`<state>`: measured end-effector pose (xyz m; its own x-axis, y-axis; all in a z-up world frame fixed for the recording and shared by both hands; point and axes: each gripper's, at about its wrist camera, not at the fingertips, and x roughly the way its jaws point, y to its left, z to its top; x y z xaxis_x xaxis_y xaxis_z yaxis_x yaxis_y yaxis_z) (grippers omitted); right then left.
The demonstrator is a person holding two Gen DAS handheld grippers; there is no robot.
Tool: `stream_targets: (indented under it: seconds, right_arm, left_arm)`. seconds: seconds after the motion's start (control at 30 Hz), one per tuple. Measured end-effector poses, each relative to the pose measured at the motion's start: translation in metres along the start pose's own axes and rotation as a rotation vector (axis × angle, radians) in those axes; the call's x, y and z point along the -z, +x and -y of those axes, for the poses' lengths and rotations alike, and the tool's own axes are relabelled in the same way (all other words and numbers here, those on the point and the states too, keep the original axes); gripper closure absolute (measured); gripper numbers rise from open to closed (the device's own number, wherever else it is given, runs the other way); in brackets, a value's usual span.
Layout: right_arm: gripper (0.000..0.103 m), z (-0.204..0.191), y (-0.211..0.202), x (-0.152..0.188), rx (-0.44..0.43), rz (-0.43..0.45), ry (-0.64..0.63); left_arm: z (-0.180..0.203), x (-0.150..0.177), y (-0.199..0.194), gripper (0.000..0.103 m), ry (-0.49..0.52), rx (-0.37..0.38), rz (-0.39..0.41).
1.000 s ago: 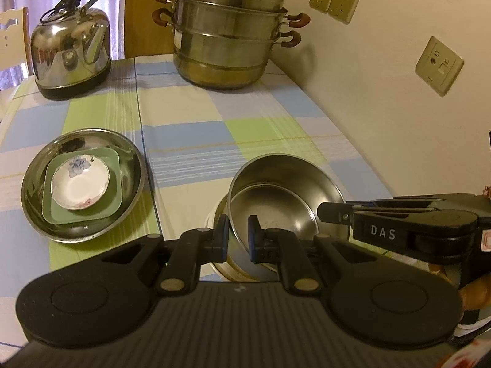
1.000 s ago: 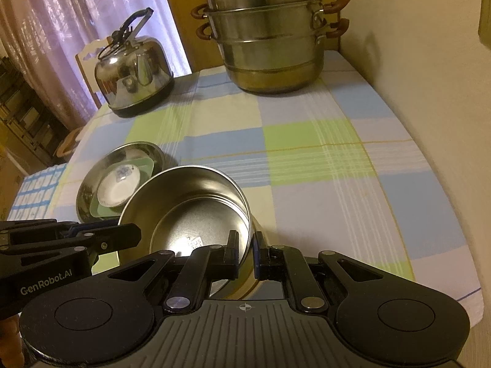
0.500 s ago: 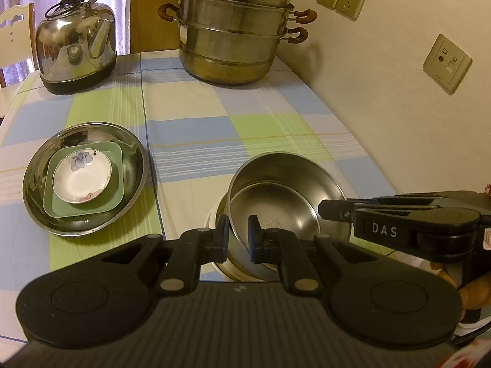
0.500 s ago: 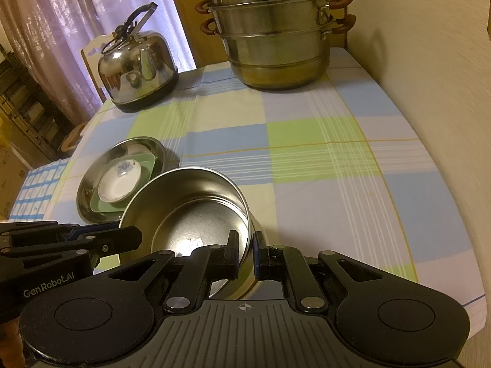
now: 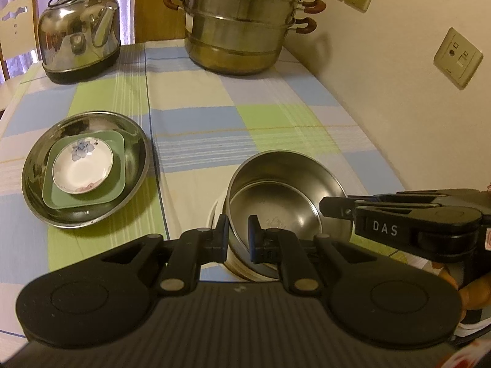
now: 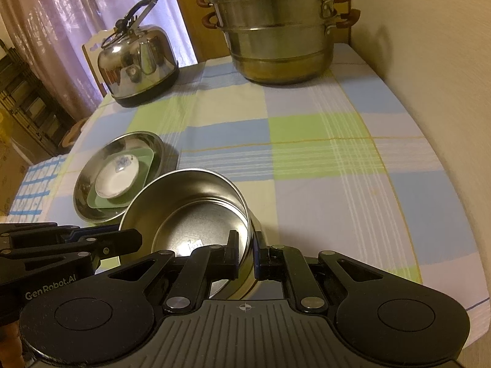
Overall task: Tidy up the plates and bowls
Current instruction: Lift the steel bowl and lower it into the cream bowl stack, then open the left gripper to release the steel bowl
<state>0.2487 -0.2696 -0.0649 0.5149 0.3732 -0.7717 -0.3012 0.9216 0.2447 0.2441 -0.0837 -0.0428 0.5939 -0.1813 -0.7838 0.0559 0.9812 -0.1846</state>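
A deep steel bowl [image 5: 285, 196] [image 6: 196, 211] is near the table's front, with a white rim [image 5: 214, 211] showing under its left side. My left gripper [image 5: 238, 235] is shut on its near-left rim. My right gripper [image 6: 246, 253] is shut on its near-right rim and shows from the side in the left wrist view [image 5: 334, 207]. To the left, a wide steel plate [image 5: 135, 141] [image 6: 83, 190] holds a green square plate [image 5: 118, 171] [image 6: 144, 159] with a small white flowered dish [image 5: 83, 167] [image 6: 118, 178] on top.
A steel kettle [image 5: 78, 50] [image 6: 138, 67] stands at the back left and a stacked steamer pot [image 5: 242, 27] [image 6: 279, 33] at the back right. A wall with sockets [image 5: 457, 58] runs along the right. The checked tablecloth [image 6: 322, 153] covers the table.
Both grippers, still shut on the steel bowl, have lifted and drawn back slightly; the kettle, steamer and plate stack sit lower and nearer in both views.
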Motion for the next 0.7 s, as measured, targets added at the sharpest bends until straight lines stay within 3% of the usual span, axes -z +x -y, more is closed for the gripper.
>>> stream_targets:
  seconds: [0.53, 0.7]
  right_arm:
    - [0.094, 0.008, 0.012, -0.001, -0.013, -0.02, 0.028]
    - [0.092, 0.013, 0.009, -0.002, -0.038, -0.026, 0.045]
  left_arm:
    - [-0.002, 0.002, 0.016, 0.089, -0.009, -0.005, -0.036]
    - [-0.002, 0.002, 0.013, 0.081, -0.017, -0.011, -0.036]
